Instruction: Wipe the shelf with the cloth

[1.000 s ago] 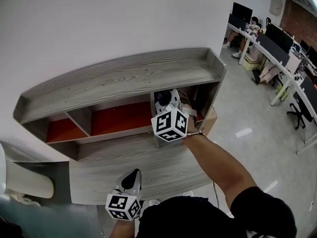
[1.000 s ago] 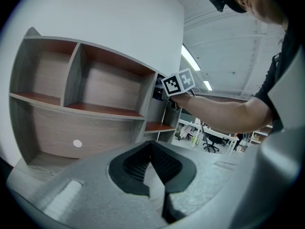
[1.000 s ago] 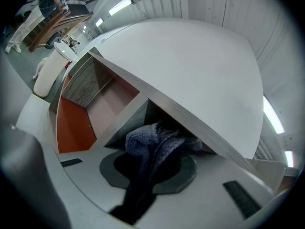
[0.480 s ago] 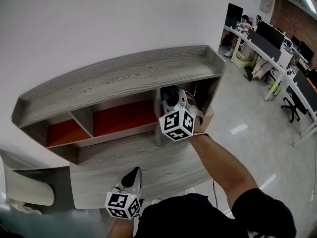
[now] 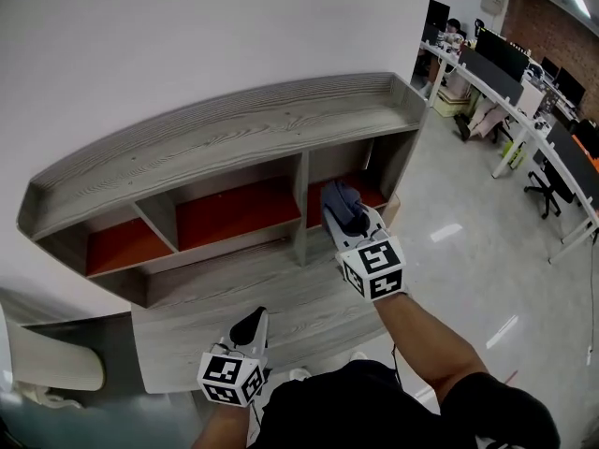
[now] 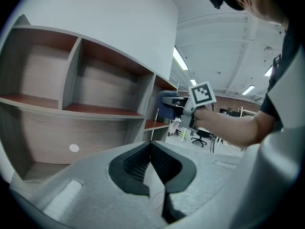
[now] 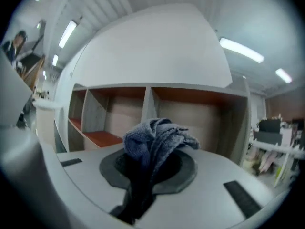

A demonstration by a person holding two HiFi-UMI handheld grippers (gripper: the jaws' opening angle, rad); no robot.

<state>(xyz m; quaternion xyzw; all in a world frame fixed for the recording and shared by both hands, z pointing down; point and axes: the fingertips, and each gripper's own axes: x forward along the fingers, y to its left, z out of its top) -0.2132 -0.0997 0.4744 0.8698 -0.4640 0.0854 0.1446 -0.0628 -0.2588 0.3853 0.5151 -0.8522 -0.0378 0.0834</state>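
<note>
So the crumpled blue-grey cloth is bunched up in the right gripper. In the right gripper view you can see the jaws clamped on it, with the cloth puffing out of the front of the gripper and a dark tail of it hanging down between the jaws. It's being held out in front of the rightmost compartment of the grey wood-grain shelf unit with orange-red compartment floors. It sits close to the opening but looks clear of it, not pressed against any board as far as I can tell. From the left gripper view the cloth sits just outside the front edge of that shelf unit, about level with the compartment floor.

The shelf unit has three open cubbies side by side under one long top board, and it stands on a grey wood-grain desk top against a plain white wall.

The left gripper hangs low over the near edge of the desk, well apart from the right one. Its jaws are pinched together with nothing between them, which is plain in its own view.

Off to the right there's a glossy floor and rows of white office desks with dark monitors.
</note>
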